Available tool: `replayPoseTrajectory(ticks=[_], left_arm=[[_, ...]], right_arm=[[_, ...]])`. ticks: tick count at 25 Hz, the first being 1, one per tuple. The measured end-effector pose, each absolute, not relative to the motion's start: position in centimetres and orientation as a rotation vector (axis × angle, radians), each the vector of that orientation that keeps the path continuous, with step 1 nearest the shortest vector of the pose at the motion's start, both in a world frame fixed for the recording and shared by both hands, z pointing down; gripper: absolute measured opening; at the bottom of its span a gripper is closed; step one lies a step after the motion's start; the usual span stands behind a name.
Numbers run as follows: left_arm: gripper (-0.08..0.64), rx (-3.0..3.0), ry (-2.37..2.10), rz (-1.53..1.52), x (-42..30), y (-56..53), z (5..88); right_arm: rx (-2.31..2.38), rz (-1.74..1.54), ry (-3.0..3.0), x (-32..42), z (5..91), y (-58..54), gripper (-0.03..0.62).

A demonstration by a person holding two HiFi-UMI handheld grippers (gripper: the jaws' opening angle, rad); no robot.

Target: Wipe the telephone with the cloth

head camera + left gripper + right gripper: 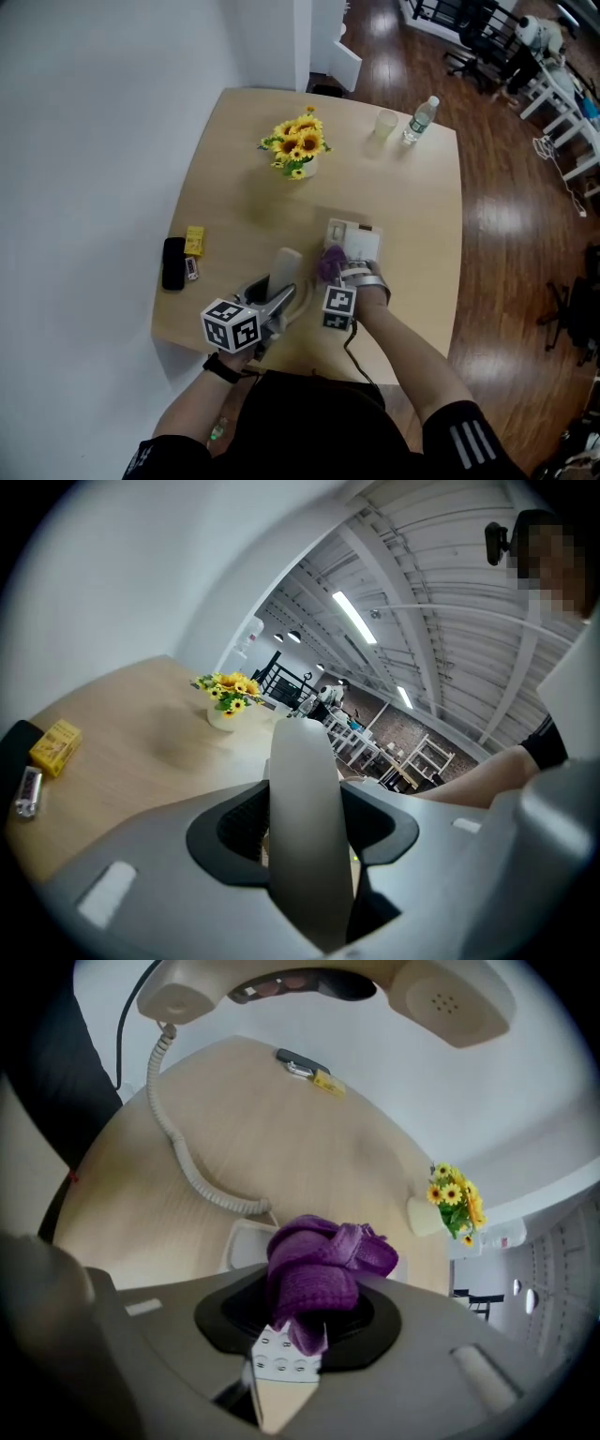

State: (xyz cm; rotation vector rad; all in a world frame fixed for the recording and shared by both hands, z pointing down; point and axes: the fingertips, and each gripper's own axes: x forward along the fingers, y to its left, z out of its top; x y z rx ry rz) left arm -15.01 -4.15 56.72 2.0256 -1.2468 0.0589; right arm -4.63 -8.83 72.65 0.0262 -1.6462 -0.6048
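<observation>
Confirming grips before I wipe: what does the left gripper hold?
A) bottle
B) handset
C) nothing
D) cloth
B: the left gripper has its jaws shut on the handset; the cloth is in the right gripper.

1 telephone | 1 cloth | 1 cup | 1 bottle | 1 vase

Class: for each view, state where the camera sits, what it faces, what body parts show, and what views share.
Head view: on the head, down at the light wooden table; forearms, left gripper, right gripper show.
Left gripper view: on that gripper, along jaws shut on the cream telephone handset; a forearm shows.
Right gripper view: on that gripper, along jaws shut on the purple cloth.
Shared: potted yellow sunflowers.
</observation>
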Motion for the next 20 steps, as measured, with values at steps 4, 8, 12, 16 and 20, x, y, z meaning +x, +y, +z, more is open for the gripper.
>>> replayPoseTrajectory(ticks=[4, 8, 12, 16, 20], left_arm=[[0.218, 2.03, -1.24, 0.079, -14.6, -4.0, 57.0], [0.218, 2.025, -1.239, 0.107, -14.4, -4.0, 57.7], [0.218, 2.022, -1.234, 0.127, -13.9, -4.2, 58.1], [0.218, 2.016, -1.233, 0.14, -13.3, -4.8, 58.4], [0.218, 1.98, -1.25, 0.16, -12.1, -6.8, 59.5]], right_arm=[[-0.036, -0.536, -1.661, -4.4, 73.2, -5.8, 0.135], [-0.085, -0.455, -1.711, -4.9, 74.6, -3.0, 0.135], [-0.096, -0.242, -1.814, -5.0, 74.0, -1.6, 0.135], [-0.128, 0.115, -2.026, -5.4, 70.5, 0.9, 0.135], [0.052, 0.295, -2.254, -4.1, 64.9, 1.3, 0.137]])
